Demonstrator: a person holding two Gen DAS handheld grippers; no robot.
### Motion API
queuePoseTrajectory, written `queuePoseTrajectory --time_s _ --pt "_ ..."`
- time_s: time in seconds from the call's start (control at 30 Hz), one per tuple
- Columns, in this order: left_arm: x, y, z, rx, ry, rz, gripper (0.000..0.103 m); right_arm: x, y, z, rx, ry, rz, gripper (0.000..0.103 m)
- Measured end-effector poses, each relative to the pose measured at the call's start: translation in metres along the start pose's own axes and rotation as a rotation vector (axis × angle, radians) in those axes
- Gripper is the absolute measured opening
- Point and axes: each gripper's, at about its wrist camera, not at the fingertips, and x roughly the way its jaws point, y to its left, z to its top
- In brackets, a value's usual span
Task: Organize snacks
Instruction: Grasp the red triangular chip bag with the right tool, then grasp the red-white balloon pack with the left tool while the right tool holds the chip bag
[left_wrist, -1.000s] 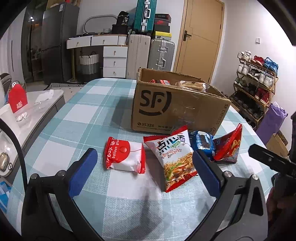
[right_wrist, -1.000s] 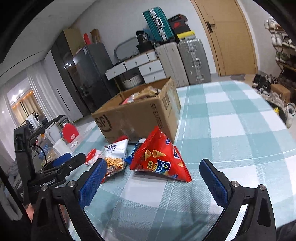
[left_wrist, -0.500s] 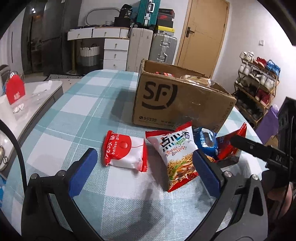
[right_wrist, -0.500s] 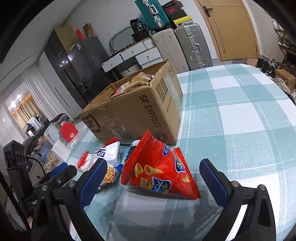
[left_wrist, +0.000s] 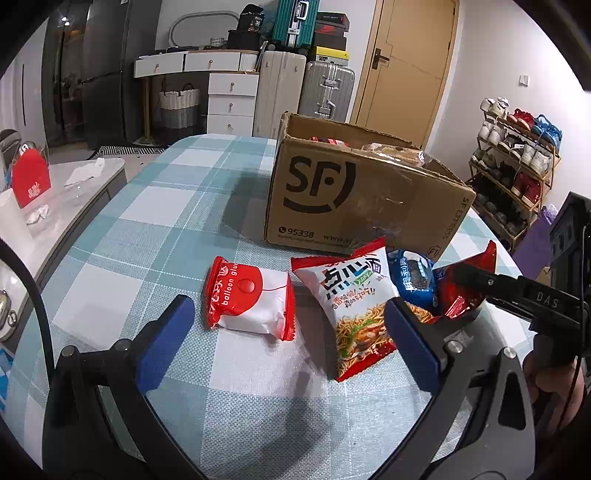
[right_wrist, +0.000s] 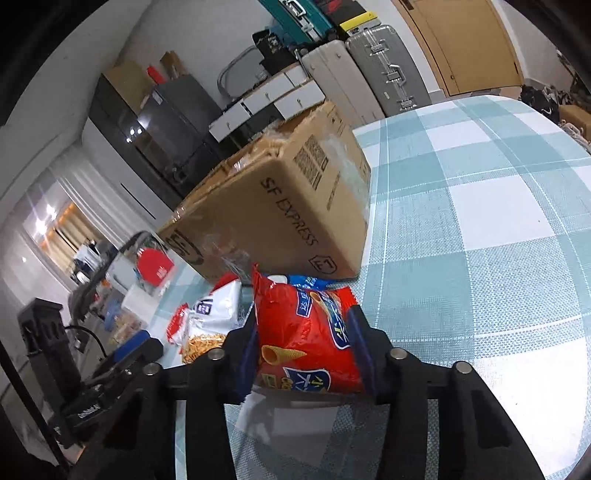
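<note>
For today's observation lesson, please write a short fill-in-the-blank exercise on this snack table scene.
1. The right gripper, whose jaws have just been closing, grips the ____ cone-snack bag.
2. The cardboard box bears the large letters ____.
3. The left gripper stands ____, holding nothing.
4. The tablecloth has a ____ pattern.

Missing words: red; SF; open; checked

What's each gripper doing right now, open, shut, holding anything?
Left gripper: jaws open, nothing between them, above the table.
Right gripper: jaws have just been closing and now press both sides of the red cone-snack bag.
</note>
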Motion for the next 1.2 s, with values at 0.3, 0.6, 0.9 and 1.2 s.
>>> queuePoseTrajectory --time_s 0.3,0.6,0.9,1.2 --pt "-0.002 0.004 0.000 -0.021 -0.001 0.011 0.102 -0.012 0.002 -0.003 -0.007 -0.048 0.054 0.040" --pt "-0.005 0.024 0.001 -0.077 0.010 0.047 0.102 -0.026 0.012 -0.006 -0.048 -0.089 0.076 0.040" --pt "0.033 0.036 0.022 -0.036 0.176 0.080 0.102 -0.031 0.014 -0.008 -0.061 -0.097 0.063 0.040" --pt "0.073 0.021 0.023 0.054 0.310 0.144 0.098 -0.033 0.015 -0.008 -0.064 -0.100 0.069 0.040"
